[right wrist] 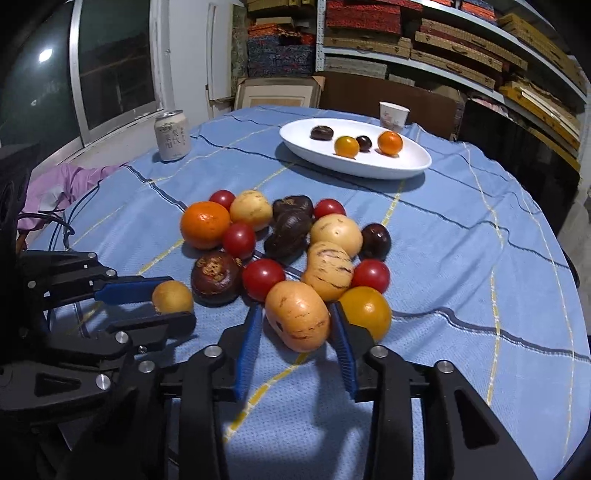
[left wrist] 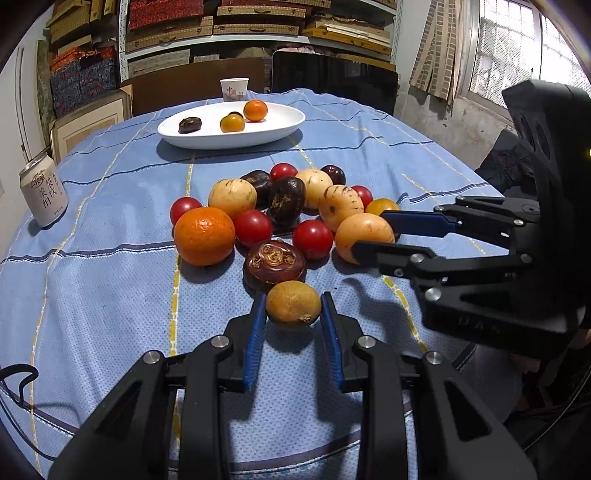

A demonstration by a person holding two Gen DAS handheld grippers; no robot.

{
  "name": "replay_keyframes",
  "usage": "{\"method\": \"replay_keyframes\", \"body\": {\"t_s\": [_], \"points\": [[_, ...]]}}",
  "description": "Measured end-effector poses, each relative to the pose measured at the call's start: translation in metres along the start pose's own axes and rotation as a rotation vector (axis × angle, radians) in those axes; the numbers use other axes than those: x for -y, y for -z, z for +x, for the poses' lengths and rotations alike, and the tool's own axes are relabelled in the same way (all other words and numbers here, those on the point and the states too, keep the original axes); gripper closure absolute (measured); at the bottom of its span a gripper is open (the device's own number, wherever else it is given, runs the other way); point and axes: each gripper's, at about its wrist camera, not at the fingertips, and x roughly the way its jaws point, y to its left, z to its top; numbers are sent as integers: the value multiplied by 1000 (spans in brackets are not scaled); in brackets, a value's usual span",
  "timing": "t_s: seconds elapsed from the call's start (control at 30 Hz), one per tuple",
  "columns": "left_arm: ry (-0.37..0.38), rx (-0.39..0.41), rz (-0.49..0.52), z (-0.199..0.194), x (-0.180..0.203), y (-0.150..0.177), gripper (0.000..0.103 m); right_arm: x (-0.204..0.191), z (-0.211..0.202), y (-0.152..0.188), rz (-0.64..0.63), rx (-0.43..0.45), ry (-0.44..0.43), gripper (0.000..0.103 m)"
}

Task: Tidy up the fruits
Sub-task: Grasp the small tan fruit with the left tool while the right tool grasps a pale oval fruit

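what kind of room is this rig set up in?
Probably a storeroom or back room pressed into use, not a kitchen. Metal shelves stacked with flat woven and fabric-covered boxes fill the back wall, framed pictures lean on the floor, and the fruit sits on a table under a blue cloth.

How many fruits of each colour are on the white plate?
Dark brown fruits: 2
Orange fruit: 1
Yellow-orange fruit: 1
Total on the white plate: 4
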Motion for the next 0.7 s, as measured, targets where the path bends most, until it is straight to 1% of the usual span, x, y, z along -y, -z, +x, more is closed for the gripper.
{"method": "replay_keyframes", "body": {"t_s": [0.13, 0.23, 0.33, 0.4, 0.47, 0.5, 0.53, 0.57, 0.6, 0.7], "points": [[-1, -7, -5, 1, -1, 0, 74, -1, -3, 1, -34, -23, -3, 67], [-5, -15, -7, 3, -1, -1, 74, -5, -2, 0, -84, -7, 46, 66], [-6, -17, -7, 4, -1, -2, 74, -8, 3, -4, -102, -16, 48, 66], [-6, -20, -7, 5, -1, -2, 74, -12, 10, -6, -124, -39, 53, 66], [-5, -21, -7, 5, -1, -2, 74, -16, 21, -6, -140, -88, 67, 66], [-4, -21, -8, 5, -1, -2, 74, -17, 23, -6, -142, -96, 74, 68], [-2, -21, -11, 5, -1, -2, 74, -17, 21, -6, -137, -85, 73, 68], [0, -20, -13, 5, -2, -2, 74, -14, 14, -7, -108, -53, 57, 72], [2, -19, -16, 5, -2, -2, 74, -11, 10, -8, -85, -42, 40, 72], [5, -22, -15, 5, -2, -2, 74, -4, 7, -8, -39, -45, 19, 72]]}}
